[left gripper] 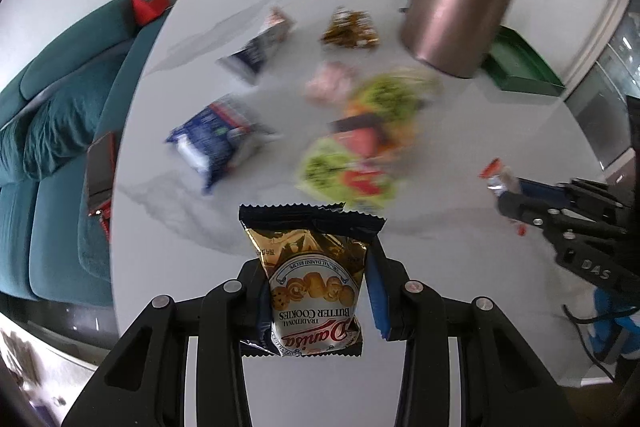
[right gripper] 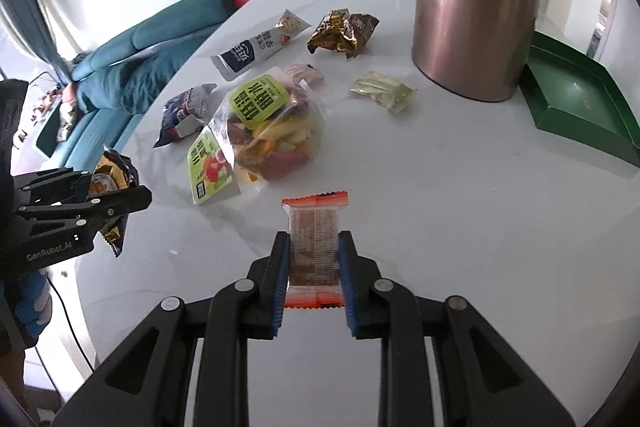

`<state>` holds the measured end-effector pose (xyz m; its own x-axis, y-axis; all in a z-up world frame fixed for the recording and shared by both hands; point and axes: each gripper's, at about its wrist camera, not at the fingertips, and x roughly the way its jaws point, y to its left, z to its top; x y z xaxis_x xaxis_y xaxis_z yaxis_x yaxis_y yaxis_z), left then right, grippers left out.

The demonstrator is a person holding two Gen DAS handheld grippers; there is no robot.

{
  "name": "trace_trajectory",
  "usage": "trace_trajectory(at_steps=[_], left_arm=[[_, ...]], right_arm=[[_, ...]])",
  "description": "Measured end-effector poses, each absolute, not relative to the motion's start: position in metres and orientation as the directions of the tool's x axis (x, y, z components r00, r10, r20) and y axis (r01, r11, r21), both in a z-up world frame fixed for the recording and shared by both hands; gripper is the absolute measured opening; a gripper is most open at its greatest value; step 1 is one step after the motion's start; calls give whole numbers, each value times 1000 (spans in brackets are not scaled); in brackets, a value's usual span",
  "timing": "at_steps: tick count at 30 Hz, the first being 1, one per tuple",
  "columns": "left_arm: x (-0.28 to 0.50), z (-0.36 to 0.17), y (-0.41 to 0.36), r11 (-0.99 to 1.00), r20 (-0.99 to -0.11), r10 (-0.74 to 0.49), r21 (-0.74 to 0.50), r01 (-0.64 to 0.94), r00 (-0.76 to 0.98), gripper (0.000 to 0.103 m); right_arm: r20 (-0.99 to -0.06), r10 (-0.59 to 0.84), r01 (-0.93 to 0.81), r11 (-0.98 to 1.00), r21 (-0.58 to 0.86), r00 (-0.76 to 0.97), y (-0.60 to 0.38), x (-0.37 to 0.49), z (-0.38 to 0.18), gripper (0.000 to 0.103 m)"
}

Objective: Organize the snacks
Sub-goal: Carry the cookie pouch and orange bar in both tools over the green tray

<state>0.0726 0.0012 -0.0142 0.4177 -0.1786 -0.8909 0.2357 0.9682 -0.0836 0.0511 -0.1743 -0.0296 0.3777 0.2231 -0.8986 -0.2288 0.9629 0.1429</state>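
Your left gripper (left gripper: 316, 303) is clamped on a gold and black packet of Danisa butter cookies (left gripper: 314, 283); the packet stands between the two fingers, lifted clear above the white marble table (left gripper: 460, 155). Your right gripper (right gripper: 314, 267) is closed tight on a small orange-edged snack bar (right gripper: 315, 247), its blue pads (right gripper: 282, 275) pressing the two long sides of the wrapper, also above the table.

The other snacks lie on the table beyond both grippers. Nearest is a clear bag of mixed fruit pieces with green labels (right gripper: 260, 131). Left of it lies a dark blue packet (right gripper: 184, 113). Further back there are a long white and navy pouch (right gripper: 256, 49) and crumpled gold wrappers (right gripper: 342, 33). A pale green sachet (right gripper: 382, 91) lies near the foot of the copper-coloured bin (right gripper: 476, 15). Just beside the bin, on its right, stands a green tray (right gripper: 580, 111). A teal sofa (right gripper: 132, 67) runs along the left edge of the table.
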Motion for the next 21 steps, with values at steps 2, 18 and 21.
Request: trace_trajectory(at_steps=[2,18,21], left_arm=[[71,-7,-21,963,-889,-192,-89,255,415,34],[139,16,-300,857,-869,-320,-96,506,377,34],[172,23,-338,868,-860,-299,-65,492,413,34]], right_arm=[[-897,229,-227,962,150,379,-194,48,-23,0],[-881,24,-4,1000,25,473,-444,86,14,0],[-860,-15,-1,1000,-18,510,-477,122,23,0]])
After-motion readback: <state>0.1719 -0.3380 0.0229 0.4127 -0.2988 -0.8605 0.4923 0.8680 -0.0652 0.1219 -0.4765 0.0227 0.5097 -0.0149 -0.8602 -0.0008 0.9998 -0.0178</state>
